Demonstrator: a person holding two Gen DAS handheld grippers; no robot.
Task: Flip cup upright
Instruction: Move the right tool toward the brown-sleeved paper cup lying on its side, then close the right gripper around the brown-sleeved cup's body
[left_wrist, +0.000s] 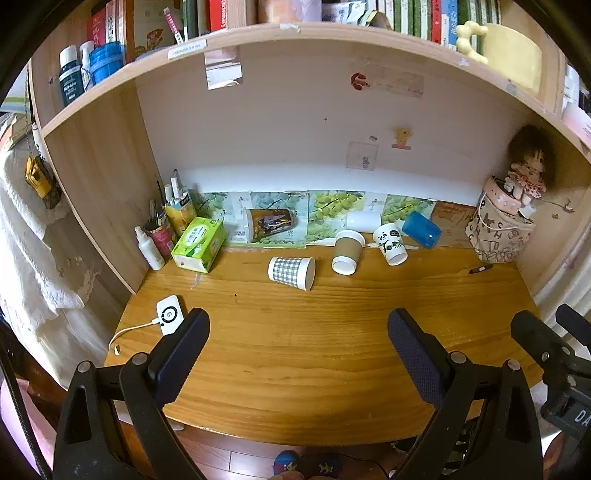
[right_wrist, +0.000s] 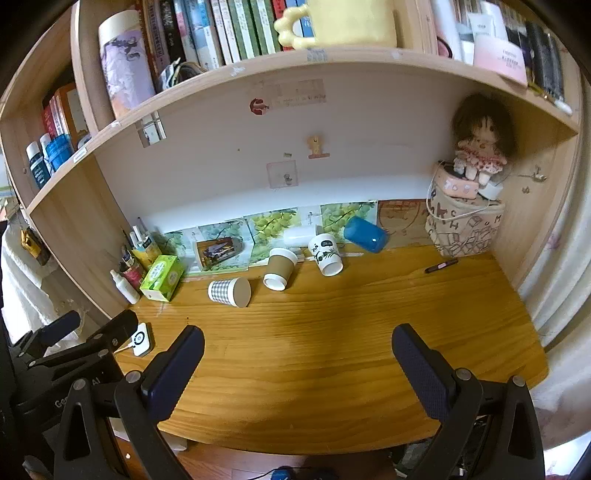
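Observation:
Several cups lie on their sides at the back of the wooden desk (left_wrist: 295, 350): a grey checked cup (left_wrist: 291, 272) (right_wrist: 229, 291), a brown sleeved paper cup (left_wrist: 347, 252) (right_wrist: 280, 268), a white panda cup (left_wrist: 390, 244) (right_wrist: 327, 254), a blue cup (left_wrist: 422, 229) (right_wrist: 365, 234), a white cup (left_wrist: 364, 221) and a dark patterned cup (left_wrist: 269, 224) (right_wrist: 218, 251). My left gripper (left_wrist: 298, 332) is open and empty above the desk's front. My right gripper (right_wrist: 298, 345) is open and empty, also near the front edge, well short of the cups.
A green tissue box (left_wrist: 198, 249), a spray bottle (left_wrist: 149, 248) and pen holders (left_wrist: 173, 218) stand at the back left. A white device (left_wrist: 168, 314) with a cable lies front left. A patterned bag with a doll (left_wrist: 498, 229) fills the back right corner. A dark pen (left_wrist: 480, 268) lies nearby.

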